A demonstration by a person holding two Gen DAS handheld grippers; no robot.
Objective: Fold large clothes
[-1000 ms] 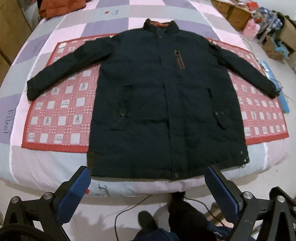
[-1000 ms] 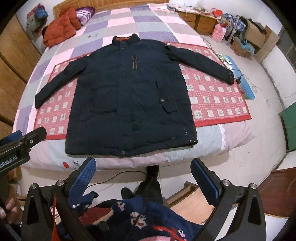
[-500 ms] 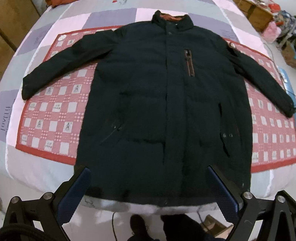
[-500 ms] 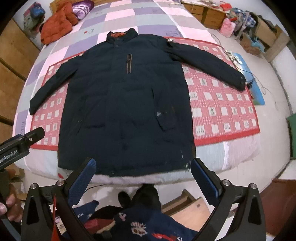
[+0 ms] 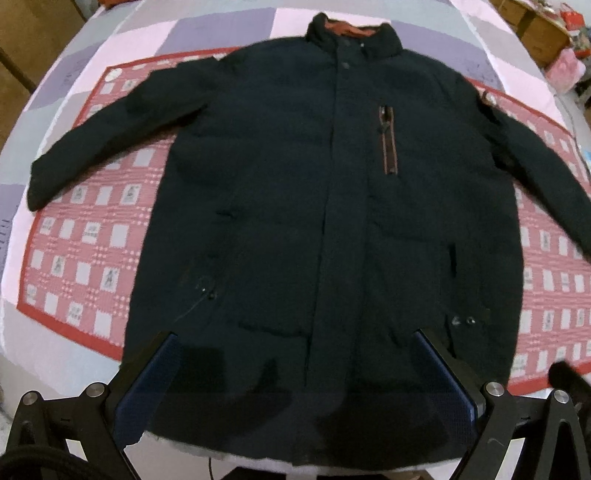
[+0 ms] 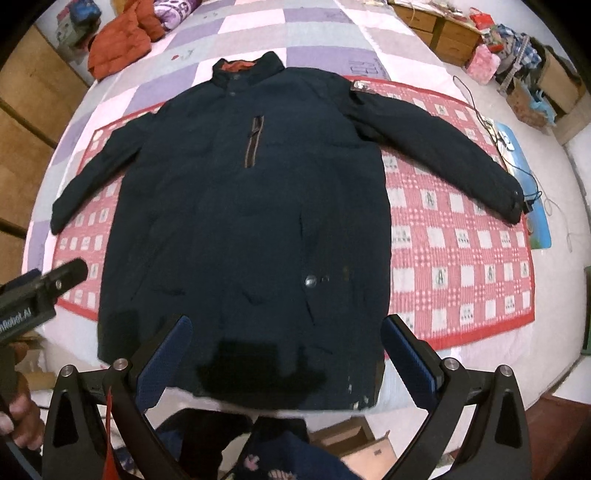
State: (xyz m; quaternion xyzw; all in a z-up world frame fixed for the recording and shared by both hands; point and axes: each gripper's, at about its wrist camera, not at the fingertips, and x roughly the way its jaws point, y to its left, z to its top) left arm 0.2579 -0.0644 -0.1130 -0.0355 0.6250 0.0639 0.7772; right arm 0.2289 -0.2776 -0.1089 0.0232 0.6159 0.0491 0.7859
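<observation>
Coat [image 5: 325, 206] flat, face-up, collar away, hem toward open grippers.

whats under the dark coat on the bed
The dark coat lies flat on a red checked mat, which shows on both sides under the sleeves. The mat rests on the pink and purple quilt. Whatever sits under the coat's body is covered.
</observation>
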